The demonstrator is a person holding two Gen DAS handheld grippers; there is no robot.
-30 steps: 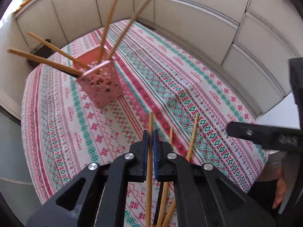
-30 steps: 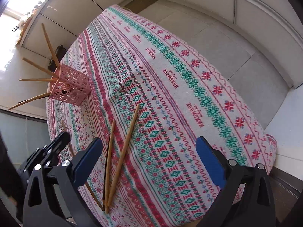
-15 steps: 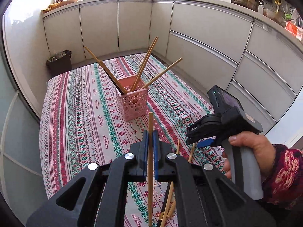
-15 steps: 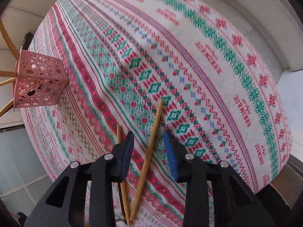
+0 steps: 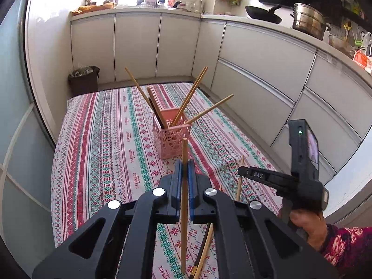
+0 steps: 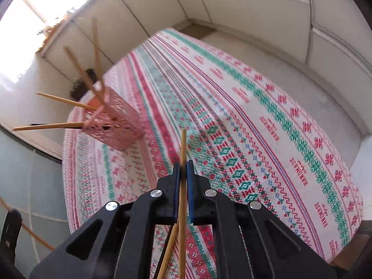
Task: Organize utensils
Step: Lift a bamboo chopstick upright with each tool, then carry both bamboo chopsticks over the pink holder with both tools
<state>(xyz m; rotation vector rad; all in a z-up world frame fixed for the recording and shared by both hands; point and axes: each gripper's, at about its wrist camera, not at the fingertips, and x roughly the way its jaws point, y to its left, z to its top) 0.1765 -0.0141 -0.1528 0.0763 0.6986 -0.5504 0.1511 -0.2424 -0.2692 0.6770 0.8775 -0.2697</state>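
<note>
Both grippers clamp one chopstick each above the patterned cloth.

Left wrist view: the left gripper pinches a wooden chopstick at lower centre; the pink basket, holding more chopsticks, stands mid-frame; the right gripper sits lower right.
Right wrist view: the right gripper is clenched on its chopstick; the basket lies left of centre; a loose chopstick rests on the tablecloth at the bottom.

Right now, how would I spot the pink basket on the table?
Find the table with the red and green patterned cloth. Near its middle stands the pink basket, square with lacy holes. It is the only upright thing there, with wooden chopsticks fanning out of its top.
</note>
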